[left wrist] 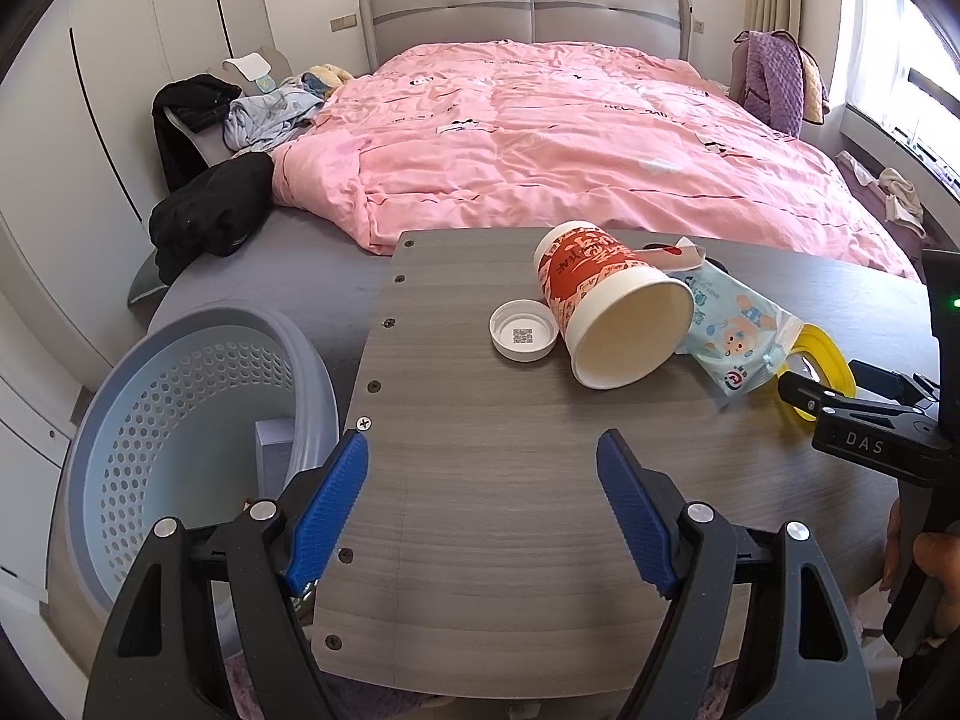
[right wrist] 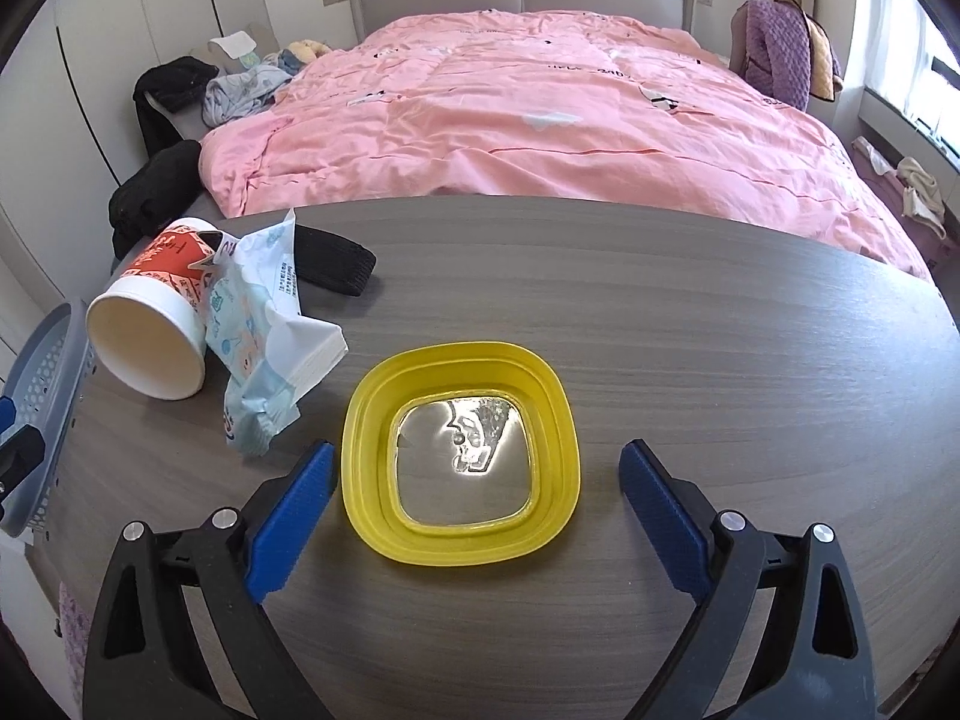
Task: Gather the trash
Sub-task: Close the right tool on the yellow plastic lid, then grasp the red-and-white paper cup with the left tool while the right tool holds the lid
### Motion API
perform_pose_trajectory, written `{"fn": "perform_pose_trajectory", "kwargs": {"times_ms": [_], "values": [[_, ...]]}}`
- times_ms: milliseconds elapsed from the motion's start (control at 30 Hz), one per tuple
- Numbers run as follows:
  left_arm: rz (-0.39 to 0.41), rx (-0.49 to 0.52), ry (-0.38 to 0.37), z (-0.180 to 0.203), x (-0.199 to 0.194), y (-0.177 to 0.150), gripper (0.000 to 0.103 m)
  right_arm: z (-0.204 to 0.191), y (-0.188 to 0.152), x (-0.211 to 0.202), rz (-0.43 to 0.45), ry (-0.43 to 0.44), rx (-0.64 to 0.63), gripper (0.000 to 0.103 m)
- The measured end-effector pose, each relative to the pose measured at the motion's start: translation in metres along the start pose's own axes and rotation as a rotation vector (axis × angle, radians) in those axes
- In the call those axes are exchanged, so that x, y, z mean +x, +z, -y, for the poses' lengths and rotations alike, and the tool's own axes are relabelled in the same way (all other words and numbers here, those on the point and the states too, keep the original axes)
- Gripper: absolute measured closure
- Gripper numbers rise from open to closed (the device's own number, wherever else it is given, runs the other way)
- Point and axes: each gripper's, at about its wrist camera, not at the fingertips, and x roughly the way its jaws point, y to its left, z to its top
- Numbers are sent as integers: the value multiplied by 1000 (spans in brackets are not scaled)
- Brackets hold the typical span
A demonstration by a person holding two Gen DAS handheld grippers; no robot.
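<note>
- Perforated blue-grey basket [left wrist: 180, 420] stands off the bench's left edge, below the bench top; a pale box-like item shows inside it. Judged to be the collection bin.
- Left gripper [left wrist: 483, 510] spread wide, holding nothing, above bare bench [left wrist: 480, 570] near the front left edge.
- Ahead of it, left to right: white bottle cap [left wrist: 523, 330] lying inner side up with a QR code showing; red-and-white paper cup [left wrist: 606, 306] on its side, mouth toward the camera, just beside the cap; crumpled light-blue wipes packet [left wrist: 735, 336] against the cup; yellow lid [left wrist: 825, 360] partly hidden.
- Right gripper [right wrist: 477, 516] also wide and empty, its jaws bracketing the yellow lid [right wrist: 461, 456] without touching it. The lid lies flat, rim up, with a shiny panel in the middle.
- Step in hand, as judged: grasp the lid. Flat and low, so a side pinch across the rim looks awkward; better to tip the gripper down and nip one wall of the rim between the jaws, closing gently since the plastic may flex or skid on the smooth wood.
- Only the left view shows: the cap, the basket's interior, the right gripper's body from the side.
- Only the right view shows: the lid whole, a black fabric item [right wrist: 333, 267] behind the packet, and the packet's [right wrist: 264, 336] torn open end.
</note>
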Motion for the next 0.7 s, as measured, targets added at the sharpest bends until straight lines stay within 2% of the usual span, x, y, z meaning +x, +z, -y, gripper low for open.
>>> {"fn": "perform_pose_trajectory", "kwargs": {"times_ms": [33, 200, 500, 700], "values": [[0, -1, 0, 0, 0, 0, 28, -1, 0, 0, 2, -2, -6, 12], [-1, -4, -1, -1, 3, 1, 28, -2, 2, -2, 22, -3, -18, 34], [14, -2, -15, 1, 10, 5, 28, 10, -6, -15, 41, 52, 61, 35], [57, 6, -22, 9, 18, 14, 28, 18, -17, -32, 66, 84, 122, 35]]}}
